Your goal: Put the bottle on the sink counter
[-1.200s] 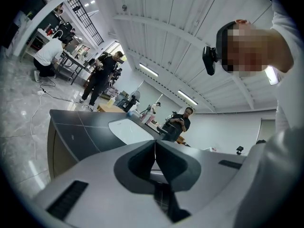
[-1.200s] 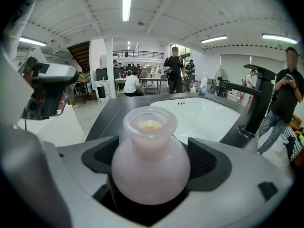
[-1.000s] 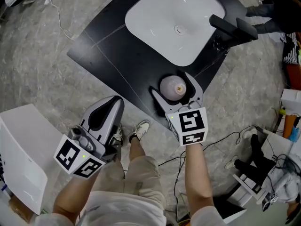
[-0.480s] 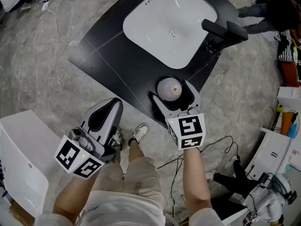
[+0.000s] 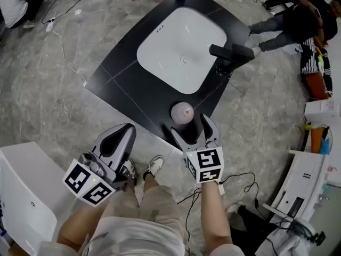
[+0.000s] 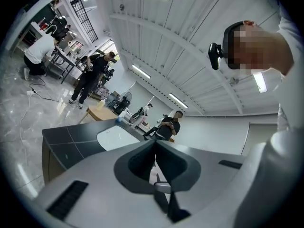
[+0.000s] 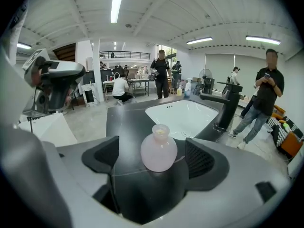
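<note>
On the black tabletop [image 5: 128,84], near its front corner, the pink bottle [image 5: 182,112] stands upright, short of the white basin [image 5: 181,49] and the black faucet [image 5: 232,52]. My right gripper [image 5: 192,126] has its fingers [image 7: 204,163] spread apart, with the bottle in the gap, touching neither. My left gripper [image 5: 123,133] hangs beside the tabletop over the grey marble floor [image 5: 48,73], fingers pressed together on nothing. People [image 7: 267,87] stand about the bright workshop room.

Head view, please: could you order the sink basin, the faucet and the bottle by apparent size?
1. The sink basin, clearly largest.
2. The faucet and the bottle look close. The faucet is longer but narrower, so I would not rank them.
</note>
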Available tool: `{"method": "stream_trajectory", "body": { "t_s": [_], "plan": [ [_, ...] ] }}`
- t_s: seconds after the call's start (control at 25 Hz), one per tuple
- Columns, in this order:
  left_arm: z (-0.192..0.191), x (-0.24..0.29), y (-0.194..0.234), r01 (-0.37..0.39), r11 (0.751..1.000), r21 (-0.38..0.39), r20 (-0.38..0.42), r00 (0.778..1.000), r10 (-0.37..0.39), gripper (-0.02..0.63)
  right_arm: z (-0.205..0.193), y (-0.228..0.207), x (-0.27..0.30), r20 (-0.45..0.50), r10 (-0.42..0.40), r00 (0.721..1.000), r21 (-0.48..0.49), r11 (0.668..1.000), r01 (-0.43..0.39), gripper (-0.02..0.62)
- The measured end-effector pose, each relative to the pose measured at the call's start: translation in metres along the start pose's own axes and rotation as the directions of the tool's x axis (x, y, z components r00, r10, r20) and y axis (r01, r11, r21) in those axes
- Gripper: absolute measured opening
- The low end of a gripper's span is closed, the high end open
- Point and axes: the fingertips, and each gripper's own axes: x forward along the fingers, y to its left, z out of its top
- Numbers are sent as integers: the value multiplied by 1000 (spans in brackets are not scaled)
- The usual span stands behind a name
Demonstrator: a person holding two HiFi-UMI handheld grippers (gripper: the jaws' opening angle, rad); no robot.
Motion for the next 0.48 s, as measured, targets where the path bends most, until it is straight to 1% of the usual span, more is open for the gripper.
{"method": "stream_trajectory", "body": {
  "t_s": [0.08,0.32,0.44,0.48],
  "plan": [
    [10,-6,-8,8,1000,-1,3,1000,-8,15,5,3,-14,7,-22,1000,8,1000,22,439],
    [30,-22,-30,25,1000,-15,22,999,-24,15,11,12,-49,12,-45,999,46,998,45,437],
    [41,-29,-39,33,999,-2,39,999,-33,15,14,14,-65,28,-68,997,44,997,67,433],
    [46,-31,-42,35,999,5,47,998,-35,15,18,13,-72,44,-90,995,37,995,88,404]
  ]
}}
